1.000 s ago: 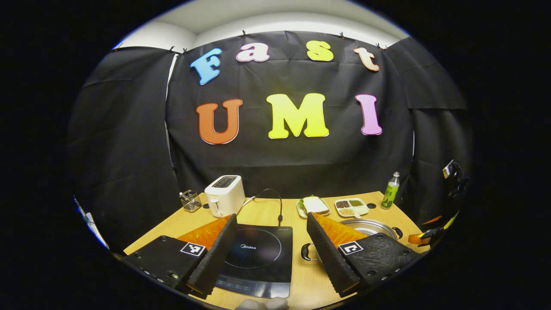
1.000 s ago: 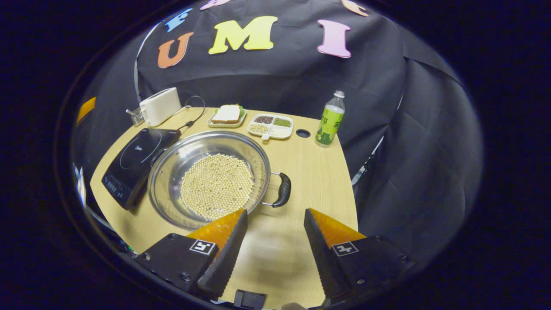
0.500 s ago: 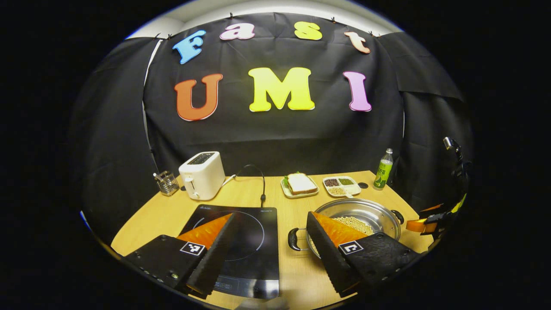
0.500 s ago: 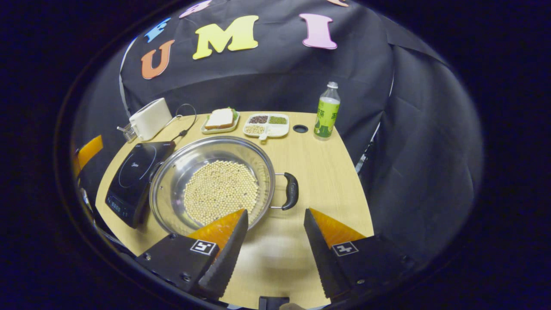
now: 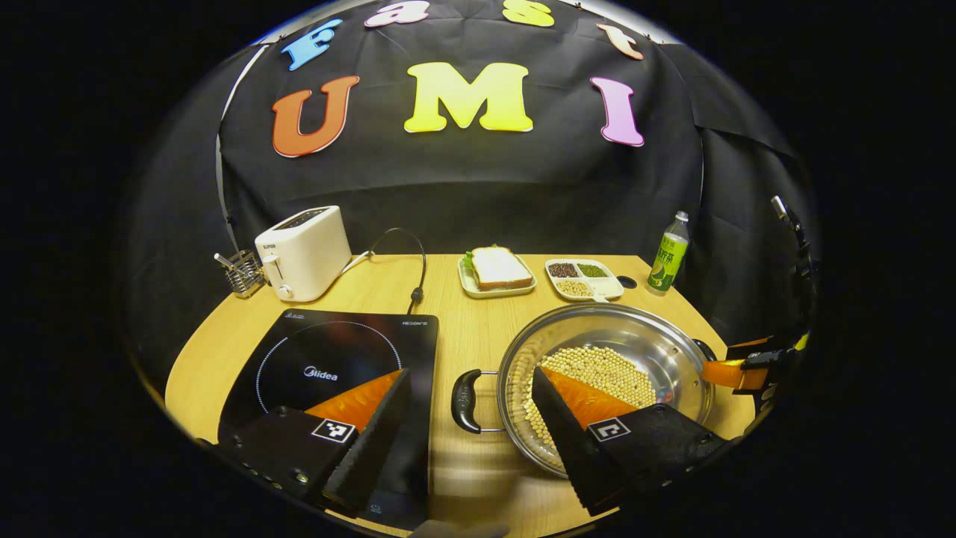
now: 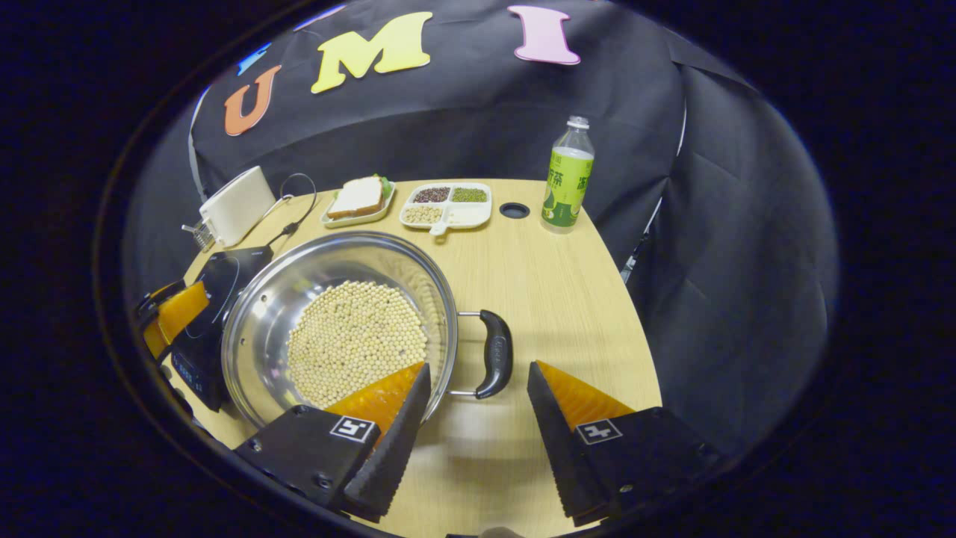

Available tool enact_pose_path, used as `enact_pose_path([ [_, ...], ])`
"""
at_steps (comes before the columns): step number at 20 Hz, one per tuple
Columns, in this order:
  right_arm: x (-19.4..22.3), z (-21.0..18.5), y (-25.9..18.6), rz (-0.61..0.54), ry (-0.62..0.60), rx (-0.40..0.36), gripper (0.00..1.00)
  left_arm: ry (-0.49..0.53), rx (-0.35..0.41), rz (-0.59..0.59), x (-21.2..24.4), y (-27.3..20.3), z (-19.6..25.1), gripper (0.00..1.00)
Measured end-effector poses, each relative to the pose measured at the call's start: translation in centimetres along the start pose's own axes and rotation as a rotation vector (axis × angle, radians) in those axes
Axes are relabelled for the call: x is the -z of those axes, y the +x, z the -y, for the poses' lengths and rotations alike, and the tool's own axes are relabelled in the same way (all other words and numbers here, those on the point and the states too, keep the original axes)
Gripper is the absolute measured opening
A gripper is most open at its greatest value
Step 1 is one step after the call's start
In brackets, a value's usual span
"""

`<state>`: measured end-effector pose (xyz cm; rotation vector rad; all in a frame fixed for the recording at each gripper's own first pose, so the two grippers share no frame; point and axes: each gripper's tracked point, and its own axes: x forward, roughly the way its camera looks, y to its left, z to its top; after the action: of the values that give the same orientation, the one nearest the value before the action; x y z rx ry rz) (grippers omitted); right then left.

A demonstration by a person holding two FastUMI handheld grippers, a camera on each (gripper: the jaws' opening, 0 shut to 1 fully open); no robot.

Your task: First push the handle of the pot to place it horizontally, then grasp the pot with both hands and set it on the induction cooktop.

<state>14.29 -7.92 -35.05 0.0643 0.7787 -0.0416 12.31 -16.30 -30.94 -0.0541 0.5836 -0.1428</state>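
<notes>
Beside the flat black induction cooktop [image 5: 336, 359], at its 3 o'clock, sits a shiny steel pot [image 6: 299, 299] of pale beans, black loop handles [image 6: 496, 353] level; both grippers [image 5: 470, 430] [image 6: 478, 418] gape, empty.

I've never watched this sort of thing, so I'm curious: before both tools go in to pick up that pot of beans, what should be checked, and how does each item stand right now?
1. Left tool open: ok, fingers spread, holding nothing.
2. Right tool open: ok, also holding nothing.
3. Pot handles level, one toward each tool: ok; the left handle faces the left tool, the right handle the right.
4. Handles between the fingers: not ok, both tools sit short of them.
5. Cooktop surface free: ok, nothing rests on it.
6. Beans safe from spilling: ok, they lie low in the pot, well under the rim.
</notes>
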Motion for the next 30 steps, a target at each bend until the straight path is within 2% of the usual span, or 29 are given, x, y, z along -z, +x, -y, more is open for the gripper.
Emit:
enact_pose_path([
  [6, 0.1, -0.7, 2.2, -0.033, -0.028, -0.022, 0.87, -0.024, 0.027, -0.076, 2.6, 3.7, 1.7, 0.97],
  [7, 0.0, -0.8, 2.5, -0.035, -0.036, -0.02, 0.83, -0.023, 0.028, -0.087, 2.9, 4.1, 1.7, 0.97],
  [10, -0.1, -0.8, 3.2, -0.045, -0.053, -0.021, 0.87, -0.022, 0.026, -0.115, 3.8, 5.1, 1.9, 0.99],
  [11, -0.1, -0.8, 3.5, -0.052, -0.053, -0.027, 0.87, -0.025, 0.024, -0.123, 3.9, 5.3, 1.9, 0.9],
  [12, -0.1, -0.8, 3.6, -0.055, -0.05, -0.028, 0.87, -0.024, 0.024, -0.129, 4.1, 5.5, 2.0, 0.98],
  [13, 0.0, -0.9, 3.8, -0.063, -0.049, -0.029, 0.87, -0.027, 0.022, -0.135, 4.2, 5.6, 1.9, 0.98],
  [14, 0.1, -0.9, 4.0, -0.069, -0.051, -0.028, 0.86, -0.024, 0.019, -0.14, 4.4, 5.7, 1.9, 0.88],
  [15, 0.2, -0.9, 4.1, -0.078, -0.055, -0.027, 0.82, -0.021, 0.015, -0.144, 4.4, 5.8, 1.8, 0.98],
  [16, 0.3, -0.9, 4.2, -0.084, -0.062, -0.025, 0.82, -0.019, 0.01, -0.149, 4.6, 5.9, 1.8, 0.95],
  [18, 0.3, -0.8, 4.3, -0.09, -0.058, -0.019, 0.72, -0.005, -0.017, -0.163, 4.9, 6.0, 1.3, 0.93],
  [21, 0.4, -0.9, 4.3, -0.109, -0.044, -0.016, 0.72, -0.001, -0.036, -0.18, 5.3, 6.3, 0.7, 0.82],
  [22, 0.4, -0.9, 4.2, -0.121, -0.036, -0.012, 0.7, 0.002, -0.037, -0.186, 5.4, 6.1, 0.5, 0.85],
  [24, 0.4, -1.0, 4.2, -0.142, -0.016, -0.009, 0.65, -0.008, -0.029, -0.199, 5.2, 6.1, 0.6, 0.69],
  [25, 0.3, -1.1, 3.9, -0.145, 0.002, -0.013, 0.64, -0.031, -0.025, -0.218, 5.3, 6.0, 0.5, 0.77],
  [26, 0.2, -1.2, 3.6, -0.145, 0.004, -0.019, 0.61, -0.043, -0.016, -0.227, 5.3, 5.9, 0.4, 0.66],
  [28, -0.4, -1.4, 2.9, -0.131, -0.002, -0.022, 0.58, -0.044, -0.007, -0.221, 4.8, 5.1, 0.1, 0.64],
  [29, -0.6, -1.7, 2.1, -0.122, -0.01, -0.023, 0.58, -0.031, -0.006, -0.208, 4.2, 4.8, -0.1, 0.75],
  [30, -1.1, -2.1, 1.4, -0.114, -0.009, -0.023, 0.58, -0.024, -0.007, -0.196, 3.8, 4.4, -0.5, 0.64],
])
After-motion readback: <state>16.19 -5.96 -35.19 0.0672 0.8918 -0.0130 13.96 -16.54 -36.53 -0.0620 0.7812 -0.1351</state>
